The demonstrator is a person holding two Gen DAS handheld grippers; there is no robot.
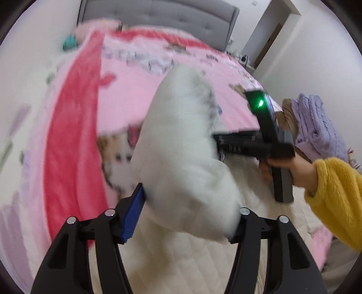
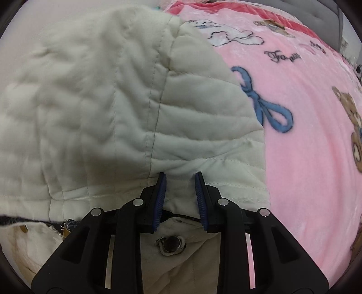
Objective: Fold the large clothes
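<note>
A white quilted jacket (image 1: 181, 135) lies on a pink blanket on the bed. My left gripper (image 1: 187, 203) is shut on a thick, puffy part of it, lifted and blurred, which fills the wide gap between the blue pads (image 1: 133, 214). In the same view my right gripper (image 1: 220, 144), held by a hand in a yellow fleece sleeve (image 1: 334, 194), points into the jacket from the right. Seen from the right wrist, the right gripper (image 2: 180, 178) pinches a fold at the jacket (image 2: 113, 101) edge. A metal snap button (image 2: 170, 245) shows just below its fingers.
The pink printed blanket (image 1: 79, 113) covers the bed up to a grey padded headboard (image 1: 158, 15). A pile of lavender knitwear (image 1: 316, 122) sits at the bed's right edge. A doorway (image 1: 271, 34) opens at the far right. A small teal object (image 1: 70, 43) lies by the pillows.
</note>
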